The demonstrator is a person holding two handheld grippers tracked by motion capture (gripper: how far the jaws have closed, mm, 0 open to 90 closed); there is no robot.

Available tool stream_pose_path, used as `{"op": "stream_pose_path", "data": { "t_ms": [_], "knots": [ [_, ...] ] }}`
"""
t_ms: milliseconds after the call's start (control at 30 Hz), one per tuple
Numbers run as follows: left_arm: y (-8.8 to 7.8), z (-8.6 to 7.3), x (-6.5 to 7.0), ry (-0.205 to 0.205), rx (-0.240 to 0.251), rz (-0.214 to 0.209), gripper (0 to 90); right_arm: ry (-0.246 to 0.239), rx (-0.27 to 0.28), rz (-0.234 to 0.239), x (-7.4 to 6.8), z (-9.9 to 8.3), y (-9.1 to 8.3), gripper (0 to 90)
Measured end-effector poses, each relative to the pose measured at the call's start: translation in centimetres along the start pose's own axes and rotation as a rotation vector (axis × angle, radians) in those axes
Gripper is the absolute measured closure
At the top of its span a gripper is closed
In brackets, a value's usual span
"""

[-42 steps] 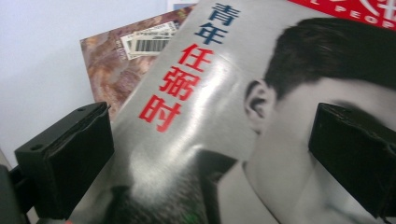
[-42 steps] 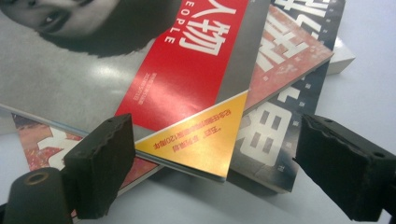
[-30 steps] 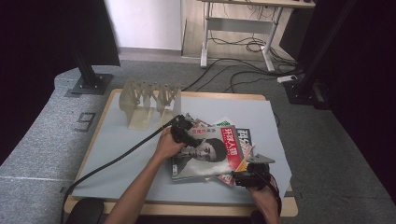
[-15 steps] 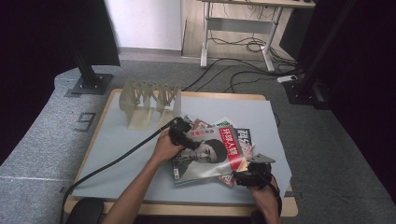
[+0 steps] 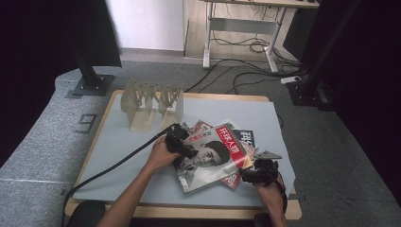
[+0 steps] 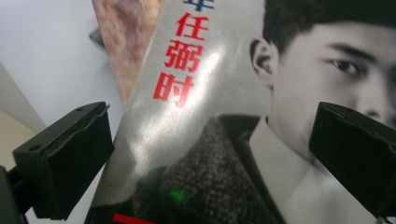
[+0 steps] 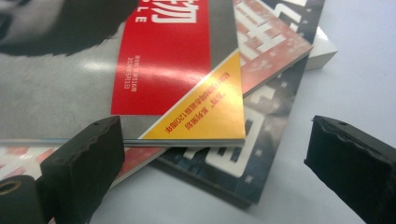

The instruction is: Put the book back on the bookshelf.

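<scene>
Black hand-held gripper (image 7: 215,154) agape, magazine (image 7: 140,70) corner between

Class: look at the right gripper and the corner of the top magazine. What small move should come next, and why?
Probably ease the right gripper forward and close it on the top magazine. Its jaws stand open either side of that yellow corner, which overhangs the magazines beneath, while the left gripper hovers open over the cover.

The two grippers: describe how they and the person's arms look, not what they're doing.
Both the left gripper and the right gripper are black, with blocky, matte black fingers. A thick black cable trails from the left one; a grey three-cornered plate tops the right. The forearms are bare, with no sleeves visible.
</scene>
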State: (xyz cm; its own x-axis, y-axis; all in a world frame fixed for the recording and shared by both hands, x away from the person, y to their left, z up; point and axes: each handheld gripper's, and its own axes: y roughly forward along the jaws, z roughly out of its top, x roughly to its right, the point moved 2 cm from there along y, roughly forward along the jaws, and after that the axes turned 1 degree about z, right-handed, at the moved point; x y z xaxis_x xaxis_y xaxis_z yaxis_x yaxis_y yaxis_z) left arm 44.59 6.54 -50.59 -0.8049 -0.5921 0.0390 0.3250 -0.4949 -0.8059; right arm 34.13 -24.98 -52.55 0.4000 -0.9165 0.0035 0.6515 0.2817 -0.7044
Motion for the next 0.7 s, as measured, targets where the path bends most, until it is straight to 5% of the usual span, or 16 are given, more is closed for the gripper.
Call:
{"op": "stream_pose_path", "data": {
  "t_ms": [400,500,700],
  "knots": [
    [-1.5,-2.2,0.3,0.036,-0.033,-0.069,0.0,0.021,-0.009,-0.020,1.5,1.7,1.1,4.0],
    [-2.0,-3.5,0.2,0.047,-0.025,-0.120,0.0,0.034,-0.011,-0.016,1.9,2.2,1.5,3.9],
    [-2.9,-5.2,0.3,0.068,0.008,-0.156,0.0,0.054,-0.011,-0.010,2.5,2.9,2.1,3.7]
  ]
}}
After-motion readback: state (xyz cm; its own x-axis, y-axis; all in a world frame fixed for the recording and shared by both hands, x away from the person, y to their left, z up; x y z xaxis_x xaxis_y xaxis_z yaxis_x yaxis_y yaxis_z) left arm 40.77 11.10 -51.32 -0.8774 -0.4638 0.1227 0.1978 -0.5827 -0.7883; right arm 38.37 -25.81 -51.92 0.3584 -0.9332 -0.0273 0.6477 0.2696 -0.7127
